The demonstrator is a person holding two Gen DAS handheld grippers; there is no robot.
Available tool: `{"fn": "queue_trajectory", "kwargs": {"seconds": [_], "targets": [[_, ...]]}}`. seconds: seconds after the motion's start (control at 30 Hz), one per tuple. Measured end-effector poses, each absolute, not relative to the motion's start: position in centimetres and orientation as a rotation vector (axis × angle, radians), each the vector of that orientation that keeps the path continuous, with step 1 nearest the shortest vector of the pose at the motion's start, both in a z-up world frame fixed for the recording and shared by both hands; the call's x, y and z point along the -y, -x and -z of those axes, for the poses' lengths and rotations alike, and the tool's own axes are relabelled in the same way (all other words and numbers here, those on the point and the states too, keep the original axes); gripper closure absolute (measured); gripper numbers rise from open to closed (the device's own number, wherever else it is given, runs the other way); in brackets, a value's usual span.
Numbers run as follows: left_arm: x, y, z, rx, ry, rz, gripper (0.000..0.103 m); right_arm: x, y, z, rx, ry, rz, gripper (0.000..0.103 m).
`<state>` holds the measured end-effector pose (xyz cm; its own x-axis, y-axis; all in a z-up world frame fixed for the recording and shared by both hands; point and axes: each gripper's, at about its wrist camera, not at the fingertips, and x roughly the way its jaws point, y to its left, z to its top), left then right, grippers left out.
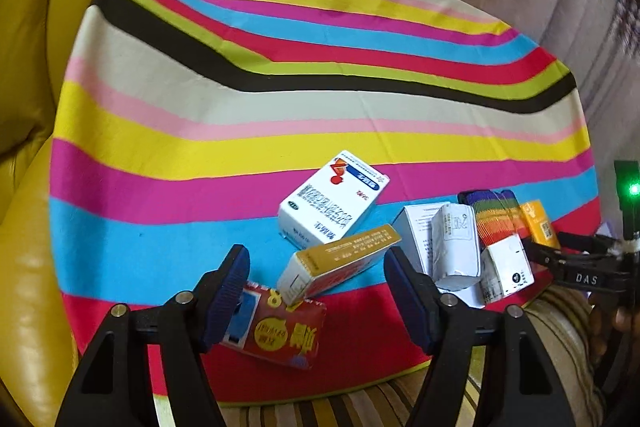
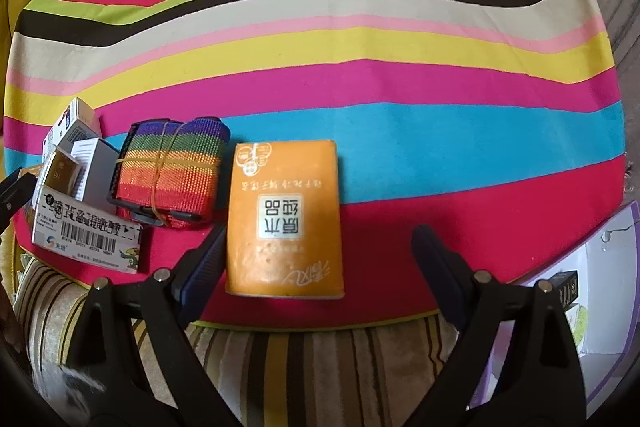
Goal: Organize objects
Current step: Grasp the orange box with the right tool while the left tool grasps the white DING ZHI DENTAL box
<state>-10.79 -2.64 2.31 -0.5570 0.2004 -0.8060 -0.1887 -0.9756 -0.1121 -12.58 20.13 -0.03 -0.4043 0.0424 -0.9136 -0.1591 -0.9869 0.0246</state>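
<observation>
Boxes [image 1: 340,259] below tilted, parted left tongs [image 1: 316,287]

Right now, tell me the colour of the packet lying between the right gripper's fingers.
Orange, with a white label; the packet shows best in the right wrist view.

Each gripper, the left gripper [image 1: 316,291] and the right gripper [image 2: 318,261], is built of black angular arms studded with round silver screws. Ribbed dark-blue pads [image 1: 226,291] are fitted along the fingers' inner faces.
</observation>
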Motion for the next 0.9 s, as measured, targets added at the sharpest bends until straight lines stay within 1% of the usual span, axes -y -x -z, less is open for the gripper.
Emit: {"fn": "queue_trajectory", "kwargs": {"seconds": [0.03, 0.07, 0.1, 0.17, 0.2, 0.27, 0.4, 0.47, 0.57, 0.73, 0.9], "targets": [[2.5, 10.8, -2.3, 0.010, 1.344, -2.579, 0.046, -20.1, 12.6, 0.1, -0.162, 1.644, -2.531, 0.023], [2.4, 10.7, -2.2, 0.008, 1.343, -2.569, 0.053, -20.0, 12.5, 0.1, -0.154, 1.640, -2.530, 0.025], [2.3, 10.6, -2.1, 0.003, 1.345, -2.555, 0.057, -20.1, 12.5, 0.1, -0.150, 1.638, -2.532, 0.027], [2.2, 10.7, -2.1, -0.007, 1.346, -2.541, 0.069, -20.2, 12.3, -0.1, -0.138, 1.632, -2.537, 0.033], [2.2, 10.6, -2.1, -0.010, 1.344, -2.536, 0.072, -20.0, 12.3, -0.2, -0.130, 1.628, -2.539, 0.035], [2.1, 10.4, -2.3, -0.018, 1.335, -2.528, 0.075, -19.9, 12.1, -0.2, -0.118, 1.623, -2.541, 0.041], [1.9, 9.8, -2.5, -0.013, 1.324, -2.505, 0.080, -19.6, 12.0, -0.3, -0.111, 1.619, -2.550, 0.044], [1.9, 9.6, -2.6, 0.013, 1.319, -2.494, 0.086, -19.6, 12.0, -0.3, -0.111, 1.615, -2.555, 0.045], [2.4, 9.0, -2.9, 0.064, 1.323, -2.497, 0.086, -19.6, 11.8, -0.3, -0.110, 1.610, -2.566, 0.046], [4.4, 6.8, -3.0, 0.271, 1.344, -2.428, 0.086, -19.3, 11.3, -0.5, -0.123, 1.605, -2.584, 0.047], [5.4, 3.8, -2.7, 0.379, 1.369, -2.277, 0.086, -19.9, 11.0, -0.5, -0.146, 1.603, -2.598, 0.047]]}}
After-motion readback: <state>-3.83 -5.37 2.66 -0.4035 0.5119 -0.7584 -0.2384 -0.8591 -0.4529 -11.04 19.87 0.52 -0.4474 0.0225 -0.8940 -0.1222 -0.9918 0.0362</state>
